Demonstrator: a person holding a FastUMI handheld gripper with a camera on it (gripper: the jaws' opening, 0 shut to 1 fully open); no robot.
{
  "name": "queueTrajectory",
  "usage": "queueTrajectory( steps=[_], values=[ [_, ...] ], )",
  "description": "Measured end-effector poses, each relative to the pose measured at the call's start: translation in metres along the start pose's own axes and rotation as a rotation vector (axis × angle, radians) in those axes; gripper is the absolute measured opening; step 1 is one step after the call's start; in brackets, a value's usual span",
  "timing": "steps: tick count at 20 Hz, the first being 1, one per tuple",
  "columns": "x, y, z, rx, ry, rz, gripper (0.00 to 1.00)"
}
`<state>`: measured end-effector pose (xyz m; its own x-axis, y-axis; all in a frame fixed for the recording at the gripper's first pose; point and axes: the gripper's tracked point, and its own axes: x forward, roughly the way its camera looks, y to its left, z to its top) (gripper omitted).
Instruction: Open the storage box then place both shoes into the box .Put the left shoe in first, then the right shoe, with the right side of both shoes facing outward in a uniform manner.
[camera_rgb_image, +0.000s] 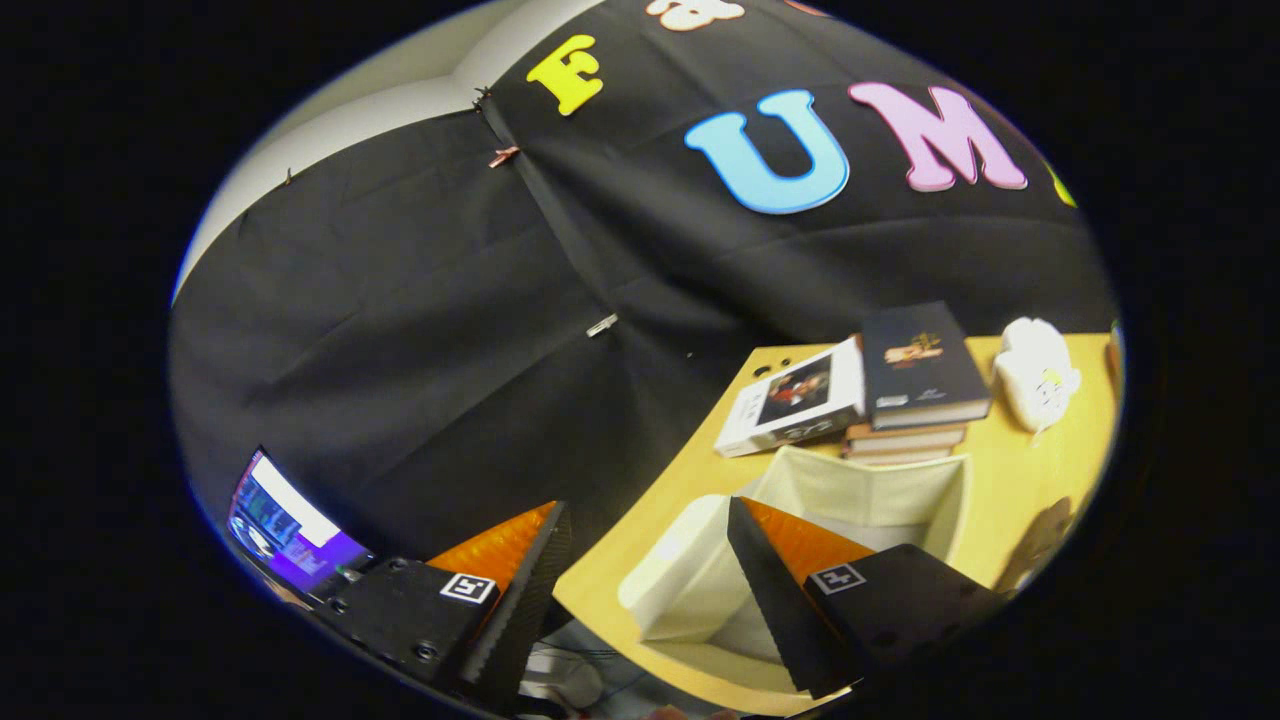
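Gripper view: jaws of the gripper (640, 520) spread open, empty, partly hiding the open storage box (880, 495) on the table (1020, 490)

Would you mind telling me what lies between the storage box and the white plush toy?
In the gripper view, only bare table separates the storage box from the plush toy.

The table (1000, 520), lower right of the frame, is plain yellow wood. On it the box (870, 490) is cream, plain inside and out. Above the box, one book (920, 365) has a dark navy cover with a small gold mark; the book (795, 400) beside it is white with a dark picture. The toy (1035, 380) at right is white with yellow. The screen (285, 525), lower left, glows purple and white.
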<state>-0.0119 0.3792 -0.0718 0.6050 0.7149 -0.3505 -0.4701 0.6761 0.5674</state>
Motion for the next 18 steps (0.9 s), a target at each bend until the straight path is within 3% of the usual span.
queueTrajectory(
  steps=[4, 11, 15, 18],
  values=[
    [-0.046, -0.059, 0.014, -0.064, -0.075, -0.156, 0.98],
    [-0.139, -0.188, 0.004, -0.198, -0.089, -0.513, 0.98],
    [-0.178, -0.248, -0.033, -0.184, 0.001, -0.627, 0.98],
    [-0.184, -0.286, -0.067, -0.169, 0.092, -0.663, 0.98]
  ],
)
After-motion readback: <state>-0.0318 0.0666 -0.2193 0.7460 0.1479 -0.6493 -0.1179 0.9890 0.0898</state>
